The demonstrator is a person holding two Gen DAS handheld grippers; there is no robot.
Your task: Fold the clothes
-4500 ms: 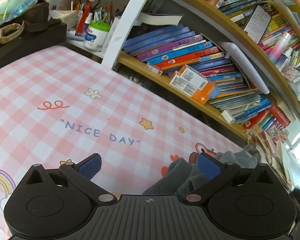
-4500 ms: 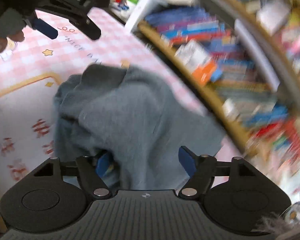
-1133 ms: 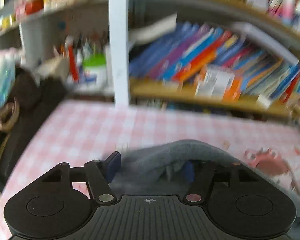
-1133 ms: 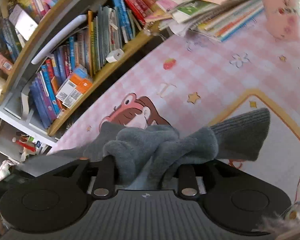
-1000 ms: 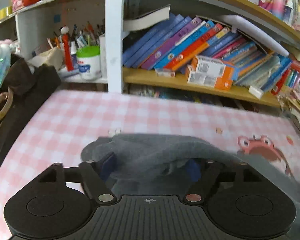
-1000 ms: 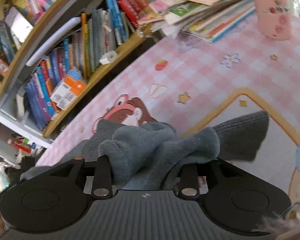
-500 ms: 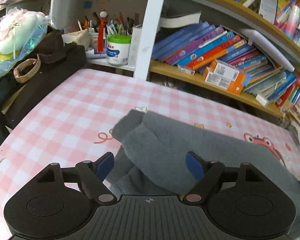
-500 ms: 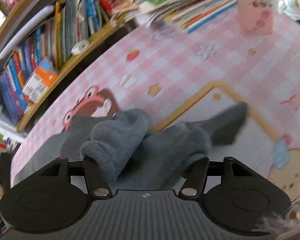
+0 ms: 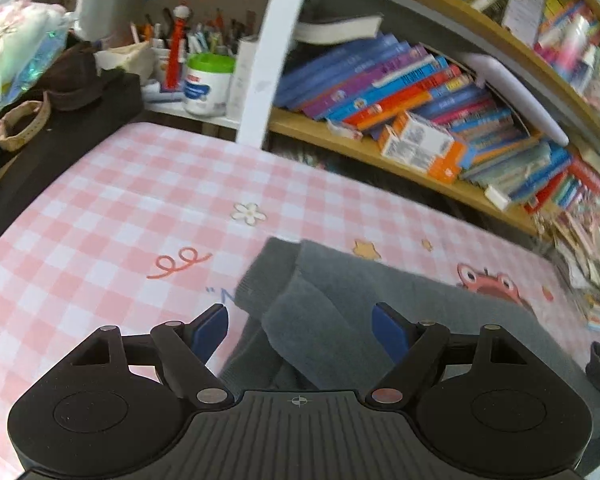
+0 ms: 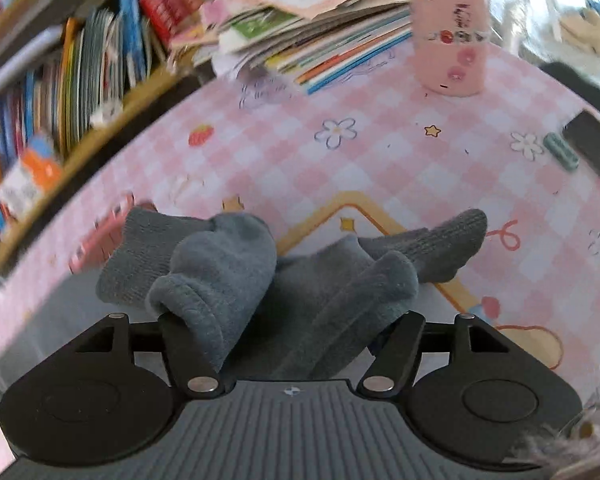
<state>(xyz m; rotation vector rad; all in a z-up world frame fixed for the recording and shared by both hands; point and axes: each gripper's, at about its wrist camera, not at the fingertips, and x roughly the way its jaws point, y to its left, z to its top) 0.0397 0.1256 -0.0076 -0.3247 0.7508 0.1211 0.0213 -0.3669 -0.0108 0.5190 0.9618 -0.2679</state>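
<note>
A: Report the left view, working left to right from the grey garment.

B: Left of the grey garment [image 9: 332, 320] lies bare pink checked cloth [image 9: 112, 208] covering the counter. The left tool [image 9: 300, 330] hangs over the garment's near-left end, its blue pads [image 9: 210, 328] spread wide apart and gripping nothing. The ribbed cuff [image 9: 266, 276] lies flat on the cloth just beyond the left pad. The garment body extends rightward across the cloth, its far edge just short of a printed red crab [image 9: 488, 280]. Beyond the garment stands a bookshelf [image 9: 420, 96] with leaning books.

A: Report the right view in the same order.

B: The garment [image 10: 284, 280] sits bunched directly ahead of the right tool [image 10: 292, 316]. A thick fold at its left drapes over the left finger [image 10: 184, 356]. A second fold at the right lies against the right finger [image 10: 396, 348]. The fingers stand spread, with fabric piled between and over them; their tips are covered. A ribbed sleeve end [image 10: 448, 244] extends rightward from the bunch and rests on the cloth across a printed yellow border [image 10: 356, 200]. Beyond the garment, to the right, a pink bottle [image 10: 448, 28] stands upright beside a stack of booklets [image 10: 312, 28].
</note>
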